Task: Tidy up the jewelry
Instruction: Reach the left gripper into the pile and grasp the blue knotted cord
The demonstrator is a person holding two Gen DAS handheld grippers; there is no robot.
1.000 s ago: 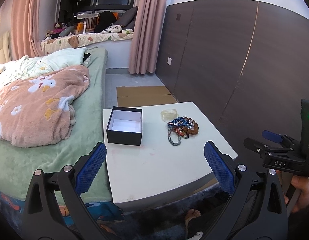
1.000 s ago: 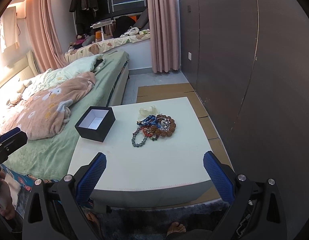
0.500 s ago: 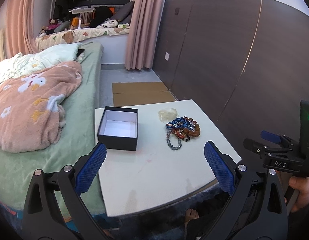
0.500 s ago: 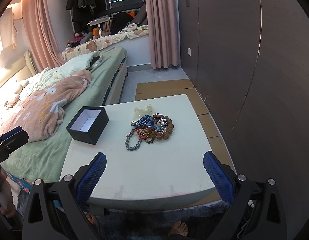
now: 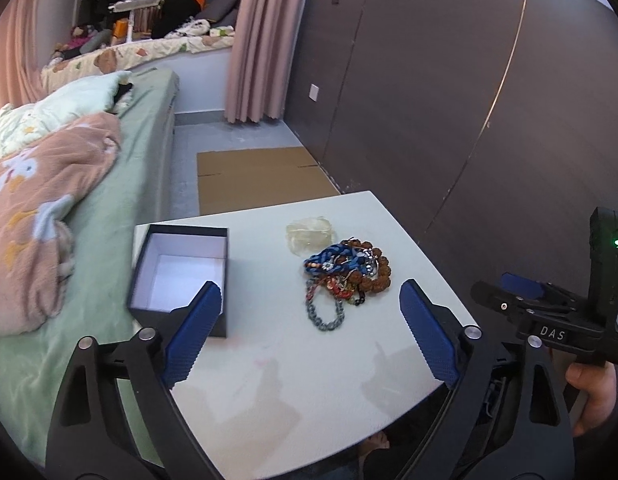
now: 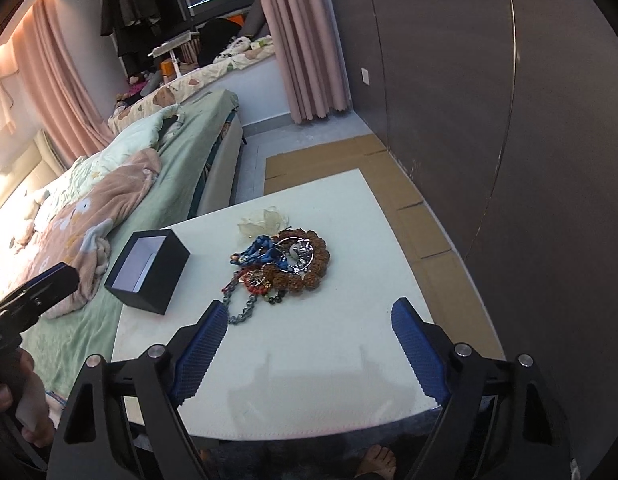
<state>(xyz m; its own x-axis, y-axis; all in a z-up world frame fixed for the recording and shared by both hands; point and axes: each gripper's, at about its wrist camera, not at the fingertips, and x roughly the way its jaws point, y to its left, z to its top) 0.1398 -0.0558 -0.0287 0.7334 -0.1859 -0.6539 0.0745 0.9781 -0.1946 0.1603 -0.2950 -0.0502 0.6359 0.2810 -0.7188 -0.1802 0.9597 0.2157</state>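
Left wrist view: left gripper point(image 5: 309, 334) spread wide, empty, above the table point(image 5: 309, 380); jewelry pile point(image 5: 343, 276) at 12 o'clock, open black box point(image 5: 181, 276) at 10, right gripper's body visible at 3. Right wrist view: right gripper point(image 6: 307, 344) likewise wide, holding nothing; only here the silver bangle point(image 6: 297, 254) atop the pile shows.

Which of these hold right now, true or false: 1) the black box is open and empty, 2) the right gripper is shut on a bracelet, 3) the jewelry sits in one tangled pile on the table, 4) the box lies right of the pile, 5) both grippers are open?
1) The black box is open and empty: true, only its white lining shows.
2) The right gripper is shut on a bracelet: false, its jaws stand wide apart and hold nothing.
3) The jewelry pile is one tangled heap on the white table: true.
4) The box lies right of the pile: false, it lies left of it, toward the bed.
5) Both grippers are open: true, the left gripper is spread too.
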